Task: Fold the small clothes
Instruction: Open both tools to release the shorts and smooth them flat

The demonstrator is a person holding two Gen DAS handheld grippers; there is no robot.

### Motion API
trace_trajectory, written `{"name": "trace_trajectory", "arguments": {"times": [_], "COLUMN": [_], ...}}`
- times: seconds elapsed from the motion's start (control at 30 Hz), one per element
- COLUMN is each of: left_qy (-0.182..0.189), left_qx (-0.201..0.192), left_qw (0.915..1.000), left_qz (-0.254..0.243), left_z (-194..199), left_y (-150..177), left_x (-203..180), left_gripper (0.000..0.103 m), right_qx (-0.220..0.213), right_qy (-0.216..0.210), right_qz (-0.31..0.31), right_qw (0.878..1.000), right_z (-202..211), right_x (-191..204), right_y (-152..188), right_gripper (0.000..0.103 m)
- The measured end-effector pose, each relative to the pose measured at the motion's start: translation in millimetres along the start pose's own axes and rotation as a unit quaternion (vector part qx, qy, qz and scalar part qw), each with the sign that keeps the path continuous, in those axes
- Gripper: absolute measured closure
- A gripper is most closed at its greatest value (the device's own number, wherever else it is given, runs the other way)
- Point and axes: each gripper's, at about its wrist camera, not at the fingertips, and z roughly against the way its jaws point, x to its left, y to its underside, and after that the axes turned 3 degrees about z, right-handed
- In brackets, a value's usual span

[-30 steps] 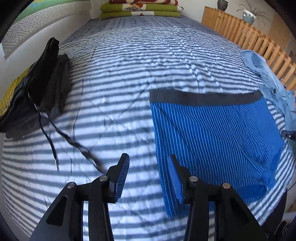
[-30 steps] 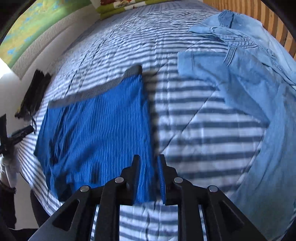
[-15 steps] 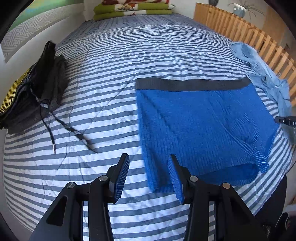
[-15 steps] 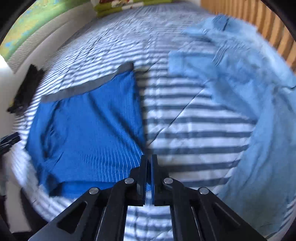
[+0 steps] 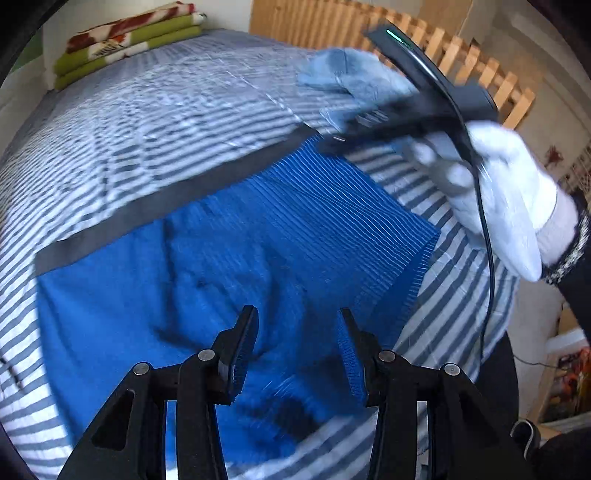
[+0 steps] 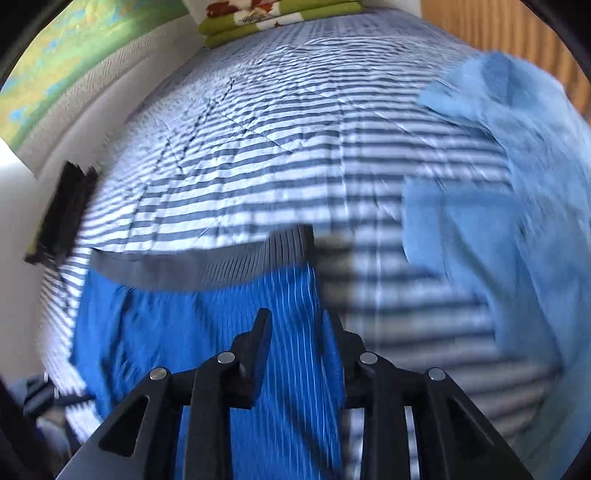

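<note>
Blue pinstriped shorts (image 5: 258,240) with a grey waistband (image 5: 147,206) lie flat on the striped bed. My left gripper (image 5: 295,321) hangs open over their lower middle, with nothing between its fingers. A white-gloved hand (image 5: 509,192) holds my right gripper (image 5: 334,142) by the waistband's right end. In the right wrist view the shorts (image 6: 184,332) fill the lower left. There my right gripper (image 6: 295,332) is open above their right side edge, just below the waistband (image 6: 203,269). This view is motion-blurred.
A light blue shirt (image 6: 498,240) lies crumpled to the right of the shorts. Dark clothes (image 6: 62,214) sit at the bed's left edge. Folded green blankets (image 5: 125,33) rest at the far end. A wooden slat rail (image 5: 480,62) borders the right side.
My right gripper was shut on the shorts' lower right corner half a second ago; it has opened and moved toward the waistband. My left gripper swung right, from the left edge to over the shorts.
</note>
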Motion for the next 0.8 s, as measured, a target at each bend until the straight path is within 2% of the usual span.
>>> {"name": "trace_trajectory", "arguments": {"times": [0.03,0.1,0.2,0.3,0.33,0.4,0.47,0.57,0.63,0.67,0.7,0.77,0.8], "left_qy": [0.006,0.014,0.013,0.026,0.027,0.025,0.028,0.038,0.039,0.038,0.036,0.03,0.024], "left_qx": [0.008,0.035,0.042,0.022,0.017,0.006,-0.001,0.004,0.013,0.018,0.02,0.02,0.017], "left_qw": [1.0,0.9993,0.999,0.9994,0.9995,0.9997,0.9995,0.9993,0.9991,0.999,0.9989,0.9985,0.9982], "left_qz": [-0.001,0.001,0.011,0.012,0.008,-0.006,-0.013,-0.006,-0.005,-0.012,-0.022,-0.041,-0.053], "left_z": [-9.0,-29.5,-37.9,-30.8,-29.6,-29.2,-31.7,-38.9,-46.9,-50.2,-52.8,-56.6,-59.7], "left_y": [-1.2,-4.2,-7.2,-20.5,-24.7,-33.4,-40.0,-47.4,-47.1,-47.0,-45.7,-45.5,-46.6], "left_x": [-5.2,-10.7,-16.2,-26.5,-31.0,-41.2,-52.5,-58.4,-64.5,-70.7,-77.4,-93.3,-104.6], "left_gripper": [0.056,0.056,0.056,0.056,0.056,0.056,0.056,0.056,0.056,0.056,0.056,0.055,0.05], "right_qx": [0.001,0.003,-0.002,-0.022,-0.019,-0.008,0.008,0.034,0.053,0.042,0.044,0.042,0.029], "right_qy": [0.004,0.081,0.066,0.084,0.065,0.0,-0.028,-0.044,-0.014,0.012,0.016,-0.008,-0.026], "right_qz": [0.007,0.023,-0.015,-0.021,-0.03,-0.053,-0.062,-0.046,-0.018,0.012,0.02,-0.007,-0.028], "right_qw": [1.0,0.996,0.998,0.996,0.997,0.999,0.998,0.997,0.998,0.999,0.999,0.999,0.999], "right_z": [-5.6,-18.8,-11.8,13.3,21.3,36.2,46.4,46.7,41.9,46.0,47.9,60.2,69.4], "right_x": [0.4,-5.4,-27.1,-40.4,-47.0,-58.3,-61.3,-49.7,-39.9,-33.4,-34.6,-46.4,-56.5], "right_y": [-4.7,-9.4,-13.8,-2.2,6.0,27.8,58.1,98.9,117.8,126.4,129.5,133.5,133.7], "right_gripper": [0.077,0.08,0.08,0.077,0.077,0.077,0.077,0.077,0.079,0.082,0.083,0.083,0.083]}}
